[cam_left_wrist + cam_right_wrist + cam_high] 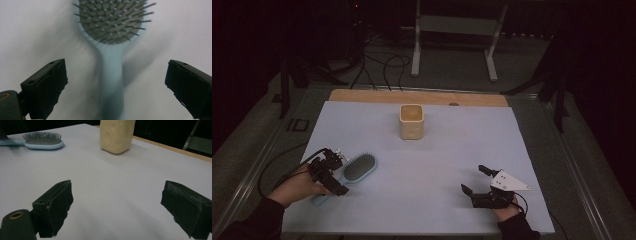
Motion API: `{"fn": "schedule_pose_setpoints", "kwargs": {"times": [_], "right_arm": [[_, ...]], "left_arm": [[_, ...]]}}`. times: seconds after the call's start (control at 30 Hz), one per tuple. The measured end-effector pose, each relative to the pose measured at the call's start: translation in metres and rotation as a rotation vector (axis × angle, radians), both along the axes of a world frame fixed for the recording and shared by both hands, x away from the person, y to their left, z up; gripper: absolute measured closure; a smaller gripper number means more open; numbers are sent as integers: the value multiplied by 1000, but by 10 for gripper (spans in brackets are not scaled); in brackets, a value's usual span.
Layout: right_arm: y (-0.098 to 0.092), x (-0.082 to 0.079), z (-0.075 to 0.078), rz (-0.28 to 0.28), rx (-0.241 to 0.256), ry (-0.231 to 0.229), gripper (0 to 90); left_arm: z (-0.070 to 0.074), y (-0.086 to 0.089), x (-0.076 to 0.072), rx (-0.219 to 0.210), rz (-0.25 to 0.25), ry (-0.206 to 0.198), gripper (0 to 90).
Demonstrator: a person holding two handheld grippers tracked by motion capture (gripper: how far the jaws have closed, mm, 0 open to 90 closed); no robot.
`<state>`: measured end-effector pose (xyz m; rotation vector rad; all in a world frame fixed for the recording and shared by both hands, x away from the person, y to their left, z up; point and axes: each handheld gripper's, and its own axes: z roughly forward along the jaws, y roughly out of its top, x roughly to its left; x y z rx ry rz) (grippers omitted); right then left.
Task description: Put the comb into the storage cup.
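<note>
Two claws stand open: the left claw (116, 85) straddles the handle of the light-blue hairbrush (354, 171) without touching it, near the surface's (427, 160) left front corner; the right claw (474, 179) hovers near the right front edge, holding nothing.

I find no readable text, label, brand or number in any view. The hairbrush (354, 171) and the wooden cup (411, 121) carry no markings I can make out. The pale table sheet (437, 165) is unprinted.
</note>
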<state>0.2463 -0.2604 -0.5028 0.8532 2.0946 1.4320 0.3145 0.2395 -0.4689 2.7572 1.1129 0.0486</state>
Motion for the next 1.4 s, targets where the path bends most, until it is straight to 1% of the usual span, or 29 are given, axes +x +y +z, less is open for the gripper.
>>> {"fn": "schedule_pose_setpoints", "kwargs": {"times": [0.1, 0.13, 0.2, 0.23, 0.3, 0.33, 0.4, 0.47, 0.53, 0.57, 0.63, 0.67, 0.7, 0.73, 0.83, 0.87, 0.93, 1.0, 1.07, 1.13, 1.2, 1.33, 1.4], "right_arm": [[0, 0, 0, 0, 0, 0, 99], [0, 0, 0, 0, 1, 0, 99], [0, 0, 0, 1, 1, 0, 99], [0, 0, 0, 1, 1, 0, 99], [0, 0, 0, 2, 0, 0, 99], [0, 0, 0, 1, 1, 0, 99], [0, 0, 0, 1, 1, 0, 99], [0, 0, 0, 1, 1, 1, 99], [0, 0, 0, 1, 1, 0, 99], [0, 0, 0, 2, 1, -1, 99], [0, 0, 0, 2, 1, -1, 99], [0, 0, 0, 2, 1, 0, 99], [0, 0, 0, 2, 1, -1, 99], [0, 0, 0, 1, 1, -2, 99], [0, 0, 0, 1, 3, -1, 98], [0, 0, 0, 1, 3, -1, 99], [0, 0, 0, 1, 2, -1, 99], [0, 0, 0, 1, 3, -2, 99], [0, 0, 0, 1, 3, -2, 98], [0, 0, 0, 1, 3, -1, 98], [0, 0, 0, 2, 3, -1, 98], [0, 0, 0, 3, 3, 0, 98], [0, 0, 0, 3, 4, 0, 99]], "left_arm": [[-3, 1, 3, 1, -5, 13, 65], [-5, 1, 4, 2, 2, 14, 72], [-7, 2, 4, 8, -4, 15, 126], [-8, 2, 5, 6, -6, 16, 140], [-9, 1, 5, 15, -19, 19, 157], [-10, 1, 5, 15, -15, 27, 165], [-10, 1, 6, 16, -13, 28, 168], [-9, 2, 7, 1, -9, 31, 236], [-10, 2, 8, 15, -9, 29, 240], [-10, 1, 9, 24, -10, 26, 261], [-11, 1, 9, 29, -7, 30, 339], [-12, 0, 10, 32, -7, 29, 339], [-11, -1, 10, 31, -20, 31, 371], [-11, -1, 9, 31, -31, 31, 423], [-12, -3, 10, 50, -31, 34, 477], [-13, -3, 10, 44, -32, 40, 494], [-13, -3, 11, 46, -32, 52, 537], [-15, -4, 12, 47, -29, 60, 545], [-16, -5, 12, 55, -31, 65, 575], [-16, -6, 12, 62, -34, 61, 583], [-16, -6, 13, 71, -36, 66, 617], [-17, -8, 16, 80, -36, 79, 627], [-17, -9, 15, 89, -39, 77, 652]]}}
